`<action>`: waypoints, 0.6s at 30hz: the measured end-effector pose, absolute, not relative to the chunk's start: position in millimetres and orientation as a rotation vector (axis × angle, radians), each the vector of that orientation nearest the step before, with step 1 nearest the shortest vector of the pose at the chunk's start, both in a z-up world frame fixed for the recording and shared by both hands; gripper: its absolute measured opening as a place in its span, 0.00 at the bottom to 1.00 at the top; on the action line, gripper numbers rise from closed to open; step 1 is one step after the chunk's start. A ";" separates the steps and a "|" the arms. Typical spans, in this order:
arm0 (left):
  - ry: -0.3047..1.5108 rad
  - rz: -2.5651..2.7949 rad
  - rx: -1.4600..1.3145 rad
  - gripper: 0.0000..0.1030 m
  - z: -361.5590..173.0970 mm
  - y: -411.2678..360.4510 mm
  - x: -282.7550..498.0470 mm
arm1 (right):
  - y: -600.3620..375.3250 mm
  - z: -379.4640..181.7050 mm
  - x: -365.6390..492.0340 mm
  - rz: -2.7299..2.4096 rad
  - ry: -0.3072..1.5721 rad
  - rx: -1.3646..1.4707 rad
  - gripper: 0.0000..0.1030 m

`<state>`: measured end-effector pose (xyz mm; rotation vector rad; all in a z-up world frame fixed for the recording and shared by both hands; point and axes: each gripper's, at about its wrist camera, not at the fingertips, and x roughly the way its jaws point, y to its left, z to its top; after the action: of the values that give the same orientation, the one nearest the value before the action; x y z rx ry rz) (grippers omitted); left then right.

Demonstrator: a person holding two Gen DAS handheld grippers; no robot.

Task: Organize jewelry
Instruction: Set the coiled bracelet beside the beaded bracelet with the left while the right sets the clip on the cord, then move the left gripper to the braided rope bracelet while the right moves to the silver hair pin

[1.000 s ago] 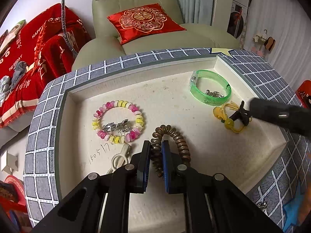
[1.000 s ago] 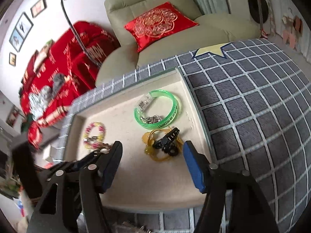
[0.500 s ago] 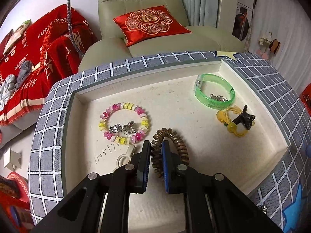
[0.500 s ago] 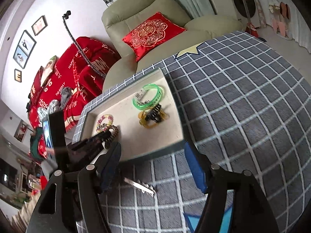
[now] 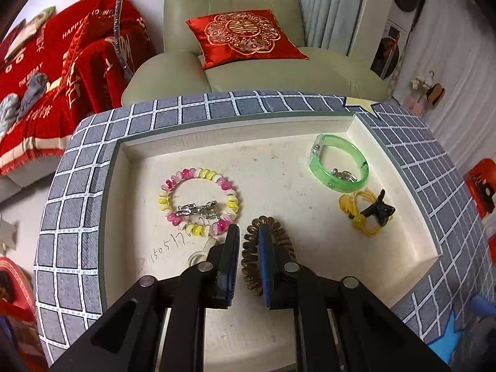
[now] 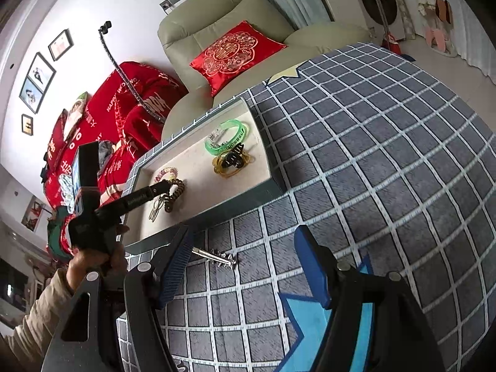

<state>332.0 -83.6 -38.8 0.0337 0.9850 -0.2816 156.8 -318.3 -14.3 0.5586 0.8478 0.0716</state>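
Note:
A shallow cream tray (image 5: 362, 127) holds the jewelry. My left gripper (image 5: 249, 235) is shut on a brown coil bracelet (image 5: 283, 243) that rests on the tray floor at the near middle. A pink-and-yellow bead bracelet (image 5: 231, 203) with a silver clip inside lies to its left. A green bangle (image 5: 338, 183) lies at the far right, with a yellow cord and black claw clip (image 5: 376, 210) in front of it. My right gripper (image 6: 245, 248) is open and empty over the checked cloth, near a silver hair clip (image 6: 217, 255) outside the tray (image 6: 217, 207).
A cream loop piece (image 5: 201, 252) lies just left of my left fingers. The tray sits on a grey checked cloth (image 6: 372, 155). A beige armchair with a red cushion (image 5: 245, 35) stands behind. A red sofa cover is at the left.
My right gripper has pulled back out of the tray and now hovers over the cloth by the silver clip. My left gripper has stayed shut on the coil bracelet.

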 end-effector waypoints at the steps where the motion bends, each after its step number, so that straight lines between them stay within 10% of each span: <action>1: 0.985 -0.271 0.027 1.00 -38.0 -81.7 331.7 | -318.2 -14.7 155.8 0.072 0.848 0.562 0.69; 18: 0.832 -0.250 0.138 1.00 -2.9 -72.9 282.4 | -293.3 -14.7 142.8 0.103 0.864 0.440 0.86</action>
<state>282.4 -72.9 -2.9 0.1382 0.8318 -0.2503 142.8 -293.3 -14.7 0.4404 0.8638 0.1026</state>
